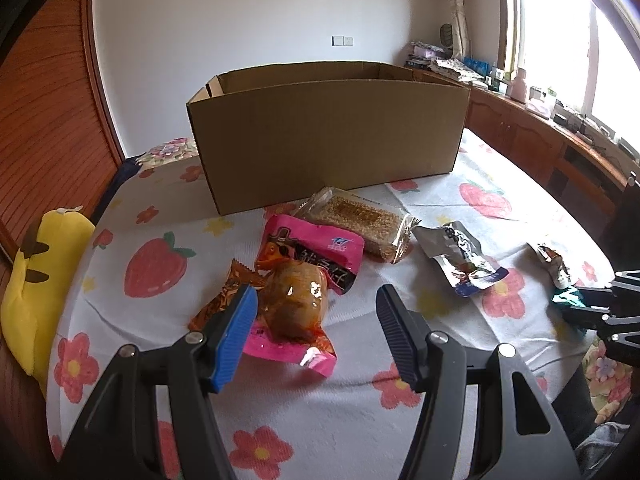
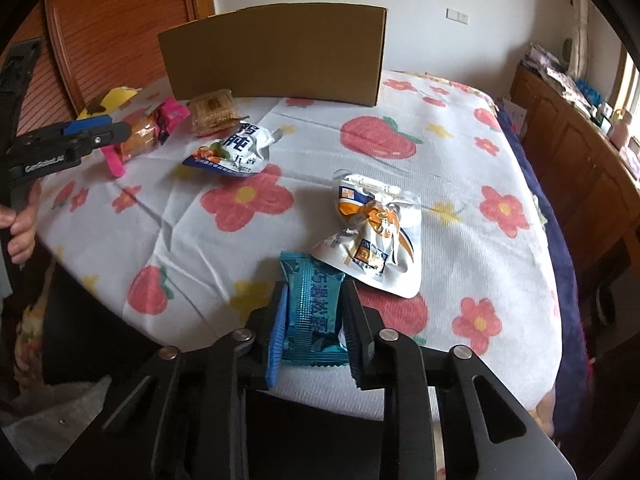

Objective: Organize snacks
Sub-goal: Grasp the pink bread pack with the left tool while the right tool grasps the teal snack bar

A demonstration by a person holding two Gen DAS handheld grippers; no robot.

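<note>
Corrugated brown cardboard box (image 2: 276, 56) stood open-topped at twelve o'clock on the strawberry-print cloth (image 2: 400, 208). Left gripper (image 1: 316, 320) hung half-wide over the glossy pink packet (image 1: 308, 264), gripping nothing. Right gripper (image 2: 314, 320) was clamped on the crinkly teal wrapper (image 2: 316, 304) at six o'clock. Pick-up step, seemingly; next: lift, carry boxward.

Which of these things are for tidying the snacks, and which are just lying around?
For the job:
cardboard box
teal packet, clamped in the right gripper
pink packet
sesame bar
white-and-blue pouch
white-and-orange pouch

Just lying about:
yellow plush toy
things on the windowsill
</note>
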